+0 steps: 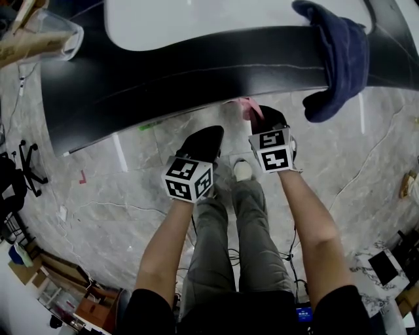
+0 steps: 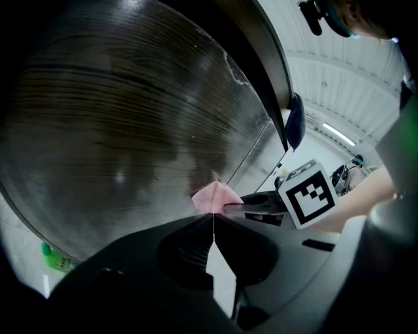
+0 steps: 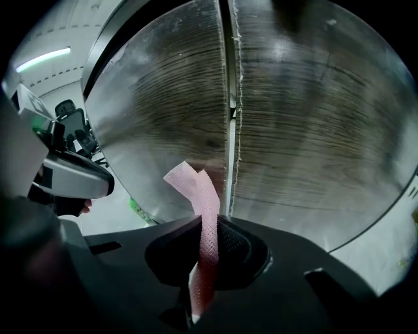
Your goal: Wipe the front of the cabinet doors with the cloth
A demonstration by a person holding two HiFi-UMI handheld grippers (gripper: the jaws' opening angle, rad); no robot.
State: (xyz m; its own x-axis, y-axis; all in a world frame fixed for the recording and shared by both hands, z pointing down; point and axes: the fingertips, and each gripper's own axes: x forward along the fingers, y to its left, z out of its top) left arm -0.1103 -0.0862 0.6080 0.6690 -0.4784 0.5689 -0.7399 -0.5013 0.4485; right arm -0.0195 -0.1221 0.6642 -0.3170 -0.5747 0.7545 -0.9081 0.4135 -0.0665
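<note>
The dark wood-grain cabinet doors (image 1: 196, 72) fill both gripper views (image 2: 130, 117) (image 3: 313, 117), with the seam between the two doors (image 3: 228, 98) straight ahead of my right gripper. My right gripper (image 3: 210, 218) is shut on a pink cloth (image 3: 202, 196), which sticks up as a narrow strip close to the door. In the head view the pink cloth (image 1: 249, 108) shows at the right gripper (image 1: 260, 112), low on the cabinet front. My left gripper (image 2: 213, 216) (image 1: 211, 134) is shut and empty, just left of the cloth (image 2: 215, 196).
A dark blue cloth (image 1: 334, 59) hangs over the cabinet's white top (image 1: 196, 19) at the right. A green object (image 1: 147, 125) lies on the marble floor by the cabinet base. An office chair (image 1: 26, 167) stands left. The person's legs and shoe (image 1: 243, 170) are below the grippers.
</note>
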